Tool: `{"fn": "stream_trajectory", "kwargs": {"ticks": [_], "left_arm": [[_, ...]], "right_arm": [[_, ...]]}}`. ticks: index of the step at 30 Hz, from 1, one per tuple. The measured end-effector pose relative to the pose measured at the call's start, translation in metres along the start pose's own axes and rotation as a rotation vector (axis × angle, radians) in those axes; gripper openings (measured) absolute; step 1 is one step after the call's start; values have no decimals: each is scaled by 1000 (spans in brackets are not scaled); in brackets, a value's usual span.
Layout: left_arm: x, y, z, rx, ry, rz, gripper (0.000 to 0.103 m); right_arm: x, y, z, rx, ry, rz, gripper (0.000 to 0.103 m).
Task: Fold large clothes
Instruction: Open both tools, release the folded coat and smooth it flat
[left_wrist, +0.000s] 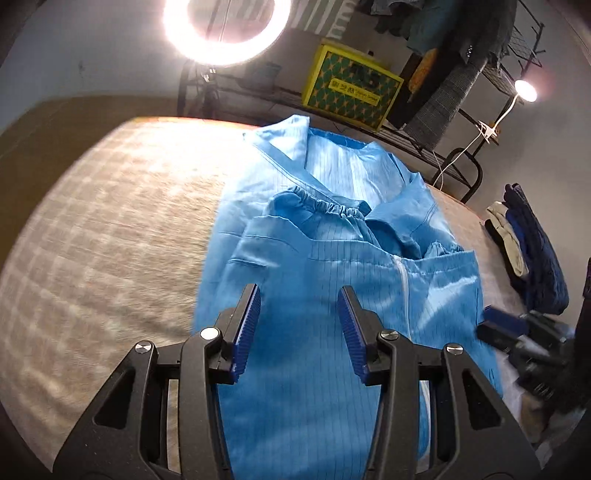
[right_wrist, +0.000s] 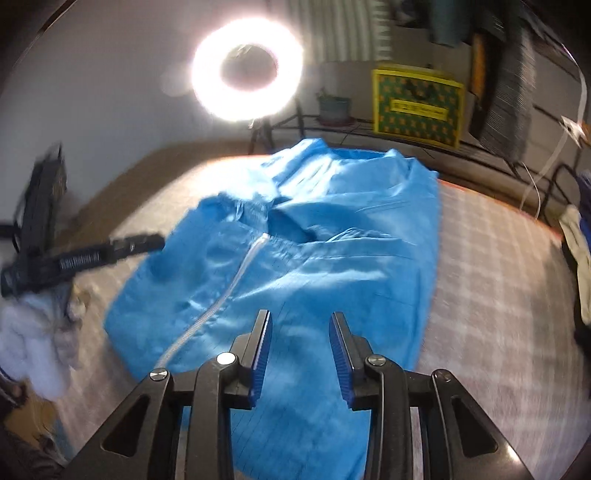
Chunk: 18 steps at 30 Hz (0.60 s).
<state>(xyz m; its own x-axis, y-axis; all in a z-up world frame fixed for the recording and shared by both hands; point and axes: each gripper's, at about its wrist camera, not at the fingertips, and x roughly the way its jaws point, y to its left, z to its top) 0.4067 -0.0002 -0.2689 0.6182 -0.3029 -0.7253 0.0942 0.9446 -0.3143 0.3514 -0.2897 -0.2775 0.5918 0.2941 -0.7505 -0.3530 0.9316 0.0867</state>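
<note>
A: Starting nearest the cameras, how are the jaws set?

B: The left gripper (left_wrist: 299, 299) is held with its jaws apart; nothing is clamped. The right gripper (right_wrist: 300, 325) is likewise parted and empty.

A: Where is the blue garment (left_wrist: 317, 266) located relative to them?

B: It is spread flat on the checked bed cover (left_wrist: 110, 229), seen below and beyond both pairs of pads. Its white zipper (right_wrist: 221, 295) is seen left of the right jaws.

A: And farther back?

B: The elastic cuff (left_wrist: 325, 203) is folded across the chest, then the collar (left_wrist: 291, 140). A ring light (right_wrist: 247, 70) and yellow box (left_wrist: 351, 88) are seen behind.
</note>
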Motion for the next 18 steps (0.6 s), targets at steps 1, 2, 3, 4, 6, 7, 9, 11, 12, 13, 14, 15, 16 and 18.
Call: {"fn": "stream_trajectory", "kwargs": {"ticks": [1,2,3,4,6,7,9,11,12,13,14,15,16,18], "left_arm": [[7,1,3,-9,3,9,45],[15,5,4,-23,8,27,45],[20,7,6,-32,10,33,45],[27,10,7,-35,12,50,45],[39,16,6,-16,21,117,45],[45,20,4,-14,28,139,45],[43,25,2,-12,10,136,45],[36,24,1,15,6,159,45],[27,21,-1,39,-16,170,45],[17,16,-5,54,-33,150,45],[7,11,-8,61,-37,114,45],[-3,4,-13,70,-35,72,45],[-13,-4,-20,89,-33,37,45],[-29,-23,-37,139,-26,-3,45]], "right_arm": [[6,3,1,-16,7,-16,33],[13,4,2,-25,10,-31,33],[18,4,3,-26,16,-46,33],[24,2,4,-16,22,-56,33],[33,-9,7,10,35,-78,32],[39,-16,8,27,52,-99,30],[51,-31,5,74,105,-117,18],[49,-36,2,110,109,-107,17],[46,-34,4,100,127,-120,17],[41,-31,4,83,131,-138,20],[34,-29,3,76,121,-151,21],[22,-26,3,79,100,-142,24],[11,-23,1,81,85,-118,24],[-11,-14,-1,67,57,-62,25]]}}
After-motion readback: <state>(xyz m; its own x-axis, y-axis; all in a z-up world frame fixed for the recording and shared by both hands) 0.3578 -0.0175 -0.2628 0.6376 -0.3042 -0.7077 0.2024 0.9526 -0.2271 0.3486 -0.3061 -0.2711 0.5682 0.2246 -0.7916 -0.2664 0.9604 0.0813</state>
